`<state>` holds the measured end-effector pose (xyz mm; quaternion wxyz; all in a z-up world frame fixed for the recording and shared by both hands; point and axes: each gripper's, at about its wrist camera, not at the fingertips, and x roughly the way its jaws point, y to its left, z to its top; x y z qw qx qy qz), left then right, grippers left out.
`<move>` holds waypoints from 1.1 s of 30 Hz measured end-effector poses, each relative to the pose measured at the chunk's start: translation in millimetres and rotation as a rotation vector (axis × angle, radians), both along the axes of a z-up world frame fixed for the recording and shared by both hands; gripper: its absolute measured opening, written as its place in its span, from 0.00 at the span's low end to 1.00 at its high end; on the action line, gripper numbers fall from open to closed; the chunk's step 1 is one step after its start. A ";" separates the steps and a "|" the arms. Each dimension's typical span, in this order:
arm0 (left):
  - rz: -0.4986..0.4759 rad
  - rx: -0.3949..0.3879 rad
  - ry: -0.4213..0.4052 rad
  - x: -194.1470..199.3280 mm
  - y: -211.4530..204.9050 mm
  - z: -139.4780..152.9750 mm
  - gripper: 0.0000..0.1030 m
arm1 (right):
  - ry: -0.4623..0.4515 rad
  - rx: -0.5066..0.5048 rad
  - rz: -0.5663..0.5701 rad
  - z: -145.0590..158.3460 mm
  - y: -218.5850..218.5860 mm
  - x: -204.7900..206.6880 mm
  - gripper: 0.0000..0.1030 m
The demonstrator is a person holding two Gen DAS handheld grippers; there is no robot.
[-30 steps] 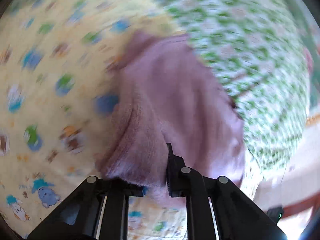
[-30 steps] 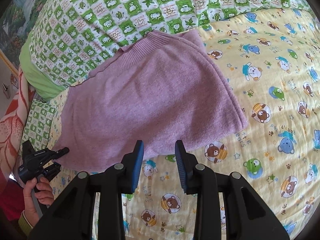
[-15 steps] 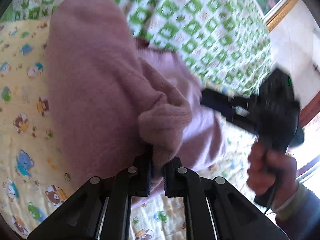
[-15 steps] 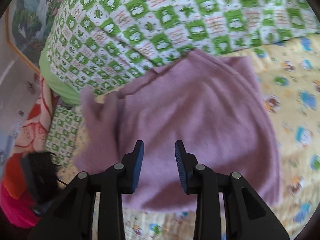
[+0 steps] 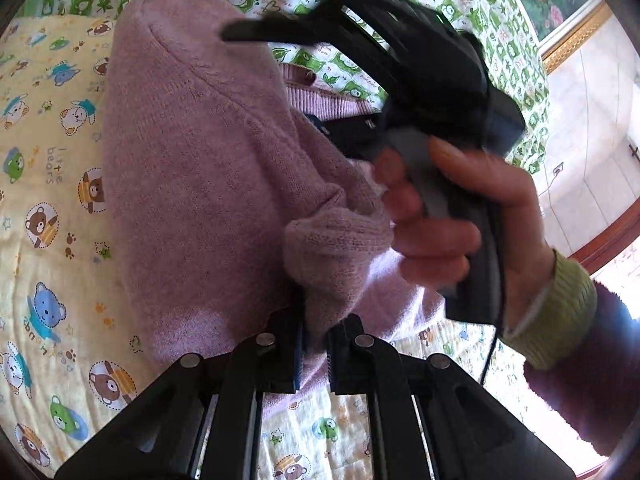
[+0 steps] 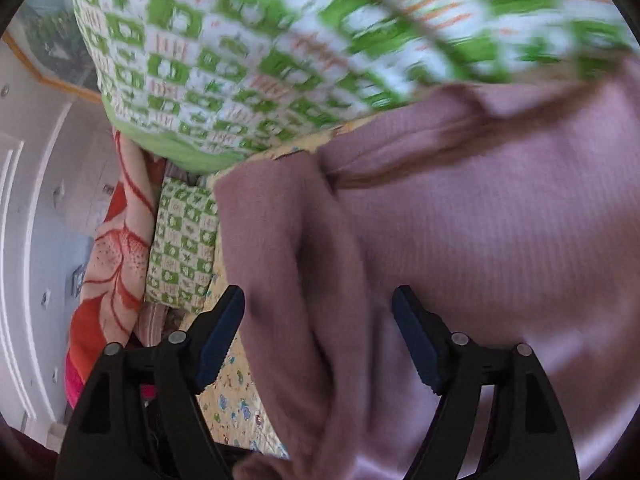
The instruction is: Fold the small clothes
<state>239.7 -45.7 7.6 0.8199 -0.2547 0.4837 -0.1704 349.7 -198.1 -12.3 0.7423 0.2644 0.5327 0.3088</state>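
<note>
A mauve knitted sweater [image 5: 192, 168] lies on a yellow bear-print sheet [image 5: 44, 216]. My left gripper [image 5: 314, 354] is shut on a bunched fold of the sweater, with knit bulging up from between the pads. The right gripper [image 5: 248, 34] crosses the top of the left wrist view, held by a hand [image 5: 452, 216] in a dark sleeve with a green cuff. In the right wrist view the sweater [image 6: 480, 240] fills the frame and a folded flap of it lies between the right gripper's [image 6: 318, 316] jaws, which are opening wide and do not press on it.
A green-and-white checked quilt [image 6: 248, 52] is piled behind the sweater. An orange floral blanket [image 6: 116, 256] and a small checked pillow [image 6: 180, 248] lie at the left. White cupboard doors [image 6: 36, 208] stand beyond the bed's edge.
The left gripper carried a fold of the sweater across and stopped. The right gripper swung in close over the sweater beside the left one, and its jaws spread apart.
</note>
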 end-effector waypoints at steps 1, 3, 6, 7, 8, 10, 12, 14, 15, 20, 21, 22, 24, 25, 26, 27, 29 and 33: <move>-0.003 0.005 0.000 -1.7 -0.2 1.1 0.07 | -0.009 0.007 0.027 0.8 7.7 3.7 0.75; -0.008 0.017 -0.002 -1.0 -3.6 3.2 0.07 | -0.035 -0.019 0.057 4.3 21.0 8.8 0.47; -0.015 0.037 -0.015 -0.9 -7.2 12.6 0.07 | -0.017 -0.090 0.082 4.1 36.0 16.7 0.17; -0.020 0.036 -0.027 -1.9 -8.5 18.8 0.07 | -0.030 -0.114 0.084 8.4 38.7 16.4 0.16; -0.027 0.032 -0.038 -2.7 -10.6 24.7 0.07 | -0.052 -0.125 0.081 15.4 38.0 14.3 0.16; -0.051 0.017 -0.065 -3.0 -15.4 36.9 0.07 | -0.101 -0.099 0.064 35.6 29.0 6.0 0.15; -0.082 -0.003 -0.089 -0.9 -26.5 48.1 0.07 | -0.158 -0.087 0.038 58.7 13.5 -4.7 0.15; -0.129 -0.032 -0.110 2.9 -43.9 57.3 0.07 | -0.214 -0.087 0.004 81.5 -9.2 -19.0 0.15; -0.153 -0.041 -0.118 5.0 -53.9 59.6 0.07 | -0.238 -0.087 -0.023 91.8 -26.2 -27.6 0.15; -0.279 -0.004 -0.105 19.7 -115.4 42.3 0.07 | -0.275 -0.146 -0.186 103.3 -109.0 -56.5 0.15; -0.297 0.009 -0.094 22.5 -125.4 35.1 0.07 | -0.257 -0.159 -0.214 97.9 -120.5 -58.5 0.15; -0.315 0.028 -0.077 25.5 -135.0 26.7 0.07 | -0.231 -0.179 -0.253 87.2 -137.6 -61.2 0.15; -0.340 0.062 -0.053 29.8 -147.5 13.9 0.07 | -0.206 -0.213 -0.282 71.8 -155.2 -63.4 0.15; -0.350 0.071 -0.042 31.2 -151.4 7.3 0.07 | -0.193 -0.245 -0.292 61.1 -161.3 -65.4 0.15; -0.353 0.076 -0.032 33.4 -154.5 3.1 0.07 | -0.185 -0.259 -0.298 55.5 -162.4 -65.7 0.15; -0.353 0.079 -0.022 35.7 -154.7 -0.6 0.07 | -0.179 -0.262 -0.305 49.6 -165.3 -67.0 0.15; -0.349 0.069 -0.015 39.7 -151.6 -3.2 0.07 | -0.175 -0.261 -0.327 41.7 -169.7 -68.5 0.15; -0.347 0.058 -0.002 39.7 -143.9 -7.2 0.08 | -0.232 -0.242 -0.351 49.5 -176.1 -71.6 0.15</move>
